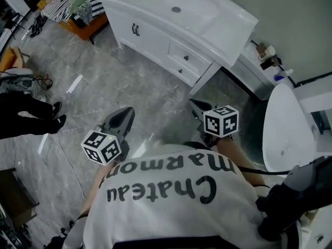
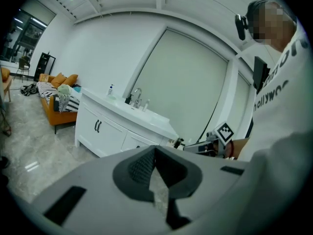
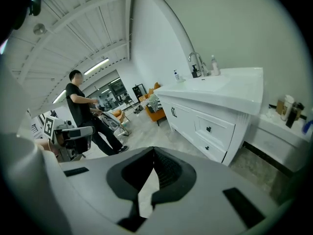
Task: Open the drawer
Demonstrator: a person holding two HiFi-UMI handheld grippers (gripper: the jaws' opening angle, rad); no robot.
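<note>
- While hanging well short of the drawer, shut tight on nothing: left fingers, right fingers.
- Probably rigid, smooth-sliding; pinch its small dark knob.

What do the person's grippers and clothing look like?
Both the left gripper and right gripper are grey with dark ribbed pads; each carries a white cube with black square markers. The person wears a white T-shirt with black lettering.
</note>
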